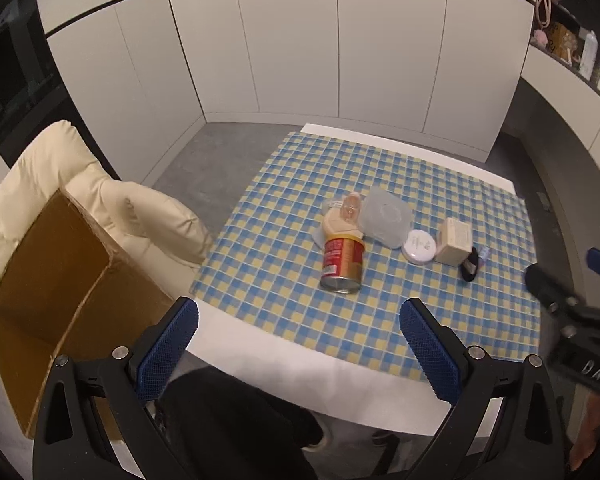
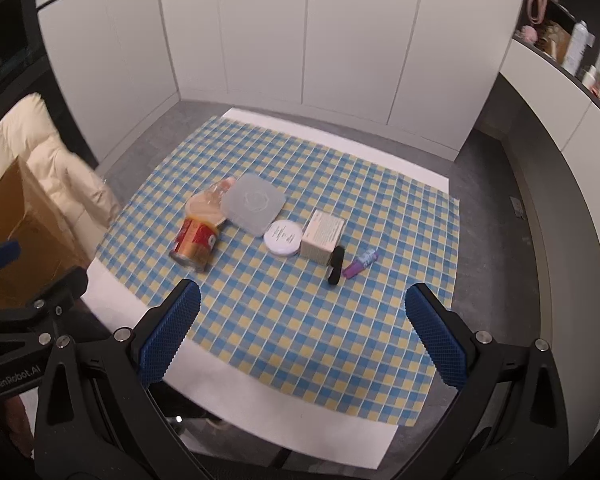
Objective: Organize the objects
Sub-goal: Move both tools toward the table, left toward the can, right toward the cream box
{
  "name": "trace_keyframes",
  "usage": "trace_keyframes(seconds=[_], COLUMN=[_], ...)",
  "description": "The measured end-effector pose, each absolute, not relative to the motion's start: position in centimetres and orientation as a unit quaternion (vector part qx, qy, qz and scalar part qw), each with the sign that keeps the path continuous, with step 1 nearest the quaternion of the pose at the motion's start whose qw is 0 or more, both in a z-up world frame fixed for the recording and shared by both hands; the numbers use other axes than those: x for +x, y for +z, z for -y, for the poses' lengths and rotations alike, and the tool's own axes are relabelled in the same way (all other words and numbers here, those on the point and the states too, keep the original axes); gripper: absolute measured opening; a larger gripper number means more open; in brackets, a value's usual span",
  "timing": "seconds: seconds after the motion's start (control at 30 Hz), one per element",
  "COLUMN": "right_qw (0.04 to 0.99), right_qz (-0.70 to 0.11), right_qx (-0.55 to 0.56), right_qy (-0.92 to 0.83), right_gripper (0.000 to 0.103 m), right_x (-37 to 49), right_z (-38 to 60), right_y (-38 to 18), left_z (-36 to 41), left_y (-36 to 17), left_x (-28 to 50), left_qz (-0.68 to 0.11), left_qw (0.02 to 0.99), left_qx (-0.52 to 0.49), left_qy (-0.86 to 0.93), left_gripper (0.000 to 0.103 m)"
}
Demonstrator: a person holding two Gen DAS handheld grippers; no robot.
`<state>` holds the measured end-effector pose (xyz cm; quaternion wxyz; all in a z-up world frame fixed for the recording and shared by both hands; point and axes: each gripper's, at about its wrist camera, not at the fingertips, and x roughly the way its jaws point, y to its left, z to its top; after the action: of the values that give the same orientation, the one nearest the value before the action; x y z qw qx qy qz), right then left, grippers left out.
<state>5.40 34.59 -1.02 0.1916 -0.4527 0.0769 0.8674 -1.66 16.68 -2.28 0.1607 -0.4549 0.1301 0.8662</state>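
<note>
Approach step — both the left tongs (image 1: 299, 319) and right tongs (image 2: 303, 303) are spread, empty. The red metal can (image 2: 194, 242) lies toppled mid-surface; next, descend and straddle it.

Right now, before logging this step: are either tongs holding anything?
Left tongs: open, holding nothing.
Right tongs: open, holding nothing.
</note>
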Motion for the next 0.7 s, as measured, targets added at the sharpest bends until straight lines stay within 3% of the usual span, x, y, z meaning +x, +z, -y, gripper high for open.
trace_keyframes(seconds=[0.53,0.7], right_qw=[0.252,0.261], right_qz=[-0.080,-0.075], right_qx=[-0.470,-0.480], right_qy=[0.842,0.834], right_gripper=[0.103,0.103], right_x=[4.1,2.3], right_z=[-36.2,-36.2], right_y=[-3.3,-5.1], left_z=[-20.4,-20.4], left_y=[-7.3,-8.7], left_x=[-5.3,-6.6], left_qz=[-0.195,-0.170], left_qw=[0.233,0.243], left_qx=[-0.486,-0.504], left_qy=[0.820,0.811], left_gripper=[0.100,0.100])
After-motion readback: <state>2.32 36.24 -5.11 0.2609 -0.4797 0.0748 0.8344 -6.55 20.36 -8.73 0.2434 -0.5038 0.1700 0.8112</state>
